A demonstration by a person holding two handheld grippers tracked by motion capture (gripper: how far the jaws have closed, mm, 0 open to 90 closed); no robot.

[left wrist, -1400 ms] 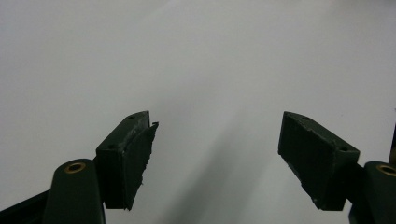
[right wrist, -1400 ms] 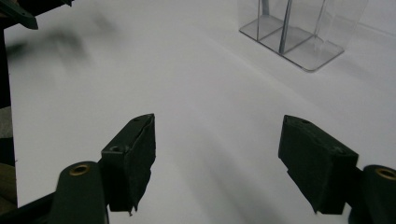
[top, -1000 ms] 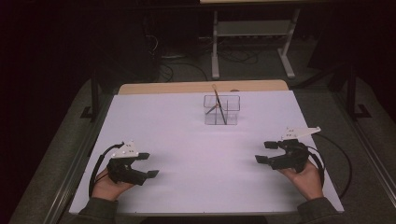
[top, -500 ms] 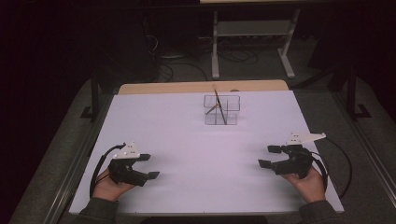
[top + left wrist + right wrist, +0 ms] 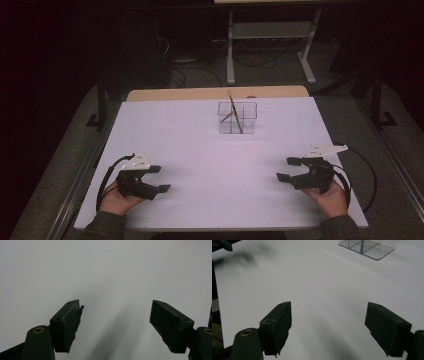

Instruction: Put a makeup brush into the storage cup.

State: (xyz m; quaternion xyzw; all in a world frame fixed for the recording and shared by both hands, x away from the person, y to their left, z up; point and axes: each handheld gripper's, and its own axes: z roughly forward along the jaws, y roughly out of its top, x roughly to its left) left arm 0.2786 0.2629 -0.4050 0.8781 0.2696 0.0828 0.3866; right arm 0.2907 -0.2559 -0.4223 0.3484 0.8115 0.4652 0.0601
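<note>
White table (image 5: 210,150); wide-open grippers near edge

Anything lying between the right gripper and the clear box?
Nothing: in the high view, only bare white tabletop lies between the right gripper and the clear box.

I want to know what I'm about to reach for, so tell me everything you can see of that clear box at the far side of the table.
The clear box looks like transparent plastic, open at the top, with inner walls splitting it into compartments. It stands upright on the white table, near its far edge at the middle, touching only the table and its contents. Thin stick-like pieces lean tilted inside; what they are is too small to tell. The right gripper view shows its flat base.
</note>
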